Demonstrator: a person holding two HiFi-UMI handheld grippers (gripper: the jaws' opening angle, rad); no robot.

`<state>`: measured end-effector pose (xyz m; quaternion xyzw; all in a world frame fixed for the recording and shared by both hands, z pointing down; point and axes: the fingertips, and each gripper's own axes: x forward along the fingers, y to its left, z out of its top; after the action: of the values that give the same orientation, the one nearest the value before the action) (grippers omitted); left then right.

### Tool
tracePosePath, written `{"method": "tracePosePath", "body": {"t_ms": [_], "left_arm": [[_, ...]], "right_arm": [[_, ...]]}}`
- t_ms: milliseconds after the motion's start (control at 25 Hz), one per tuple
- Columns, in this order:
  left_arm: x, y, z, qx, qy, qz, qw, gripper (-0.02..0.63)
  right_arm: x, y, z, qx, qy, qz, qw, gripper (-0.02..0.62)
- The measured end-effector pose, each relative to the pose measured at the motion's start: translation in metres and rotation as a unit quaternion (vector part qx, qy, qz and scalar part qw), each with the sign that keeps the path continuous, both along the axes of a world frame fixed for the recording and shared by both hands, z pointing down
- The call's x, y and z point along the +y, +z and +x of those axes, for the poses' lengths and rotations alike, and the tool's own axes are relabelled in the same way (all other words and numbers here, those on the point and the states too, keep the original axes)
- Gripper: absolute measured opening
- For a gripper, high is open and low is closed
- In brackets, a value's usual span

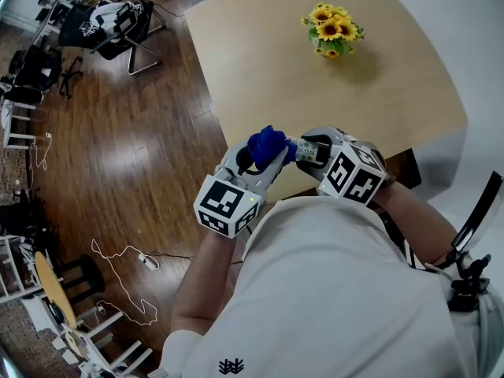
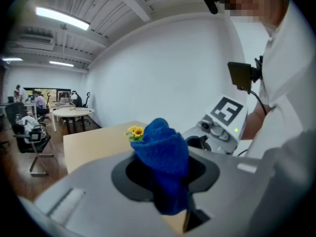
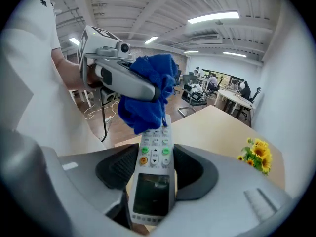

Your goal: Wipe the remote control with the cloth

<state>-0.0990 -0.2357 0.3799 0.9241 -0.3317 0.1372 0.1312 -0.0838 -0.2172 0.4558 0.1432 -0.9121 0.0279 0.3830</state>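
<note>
The remote control (image 3: 153,177) is pinched by its sides between the right gripper's (image 3: 154,168) jaws, which are closed tight on it. Its screen end is nearest the camera and its keypad points away. It is held in the air over the near edge of the tabletop (image 1: 276,53), close to the person's chest.

The blue cloth (image 3: 145,93) covers the far end of the keypad. It is bunched into a wad and clamped between the left gripper's (image 2: 165,174) jaws, with its loose top bulging out past them.

In the head view the two grippers meet nose to nose. The left one (image 1: 252,172) reaches in from the left and the right one (image 1: 335,160) from the right, with the right tipped downward more steeply.

A small bunch of sunflowers (image 1: 332,28) stands well apart on the far part of the tabletop.
</note>
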Motion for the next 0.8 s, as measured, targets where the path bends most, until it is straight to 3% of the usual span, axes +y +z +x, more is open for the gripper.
{"method": "tracePosePath", "body": {"t_ms": [360,560,800], "left_arm": [[-0.008,0.006,-0.052,-0.005,-0.086,-0.011,0.9962,0.146],[0.02,0.012,-0.057,-0.013,-0.109,-0.023,0.9937,0.146],[0.032,0.008,-0.056,-0.034,-0.143,-0.05,0.9878,0.146]], "right_arm": [[-0.047,0.056,0.057,0.036,0.082,-0.021,0.996,0.219],[-0.078,0.124,0.081,0.05,0.145,-0.056,0.987,0.219],[-0.135,0.181,0.086,0.075,0.169,-0.056,0.981,0.219]]}}
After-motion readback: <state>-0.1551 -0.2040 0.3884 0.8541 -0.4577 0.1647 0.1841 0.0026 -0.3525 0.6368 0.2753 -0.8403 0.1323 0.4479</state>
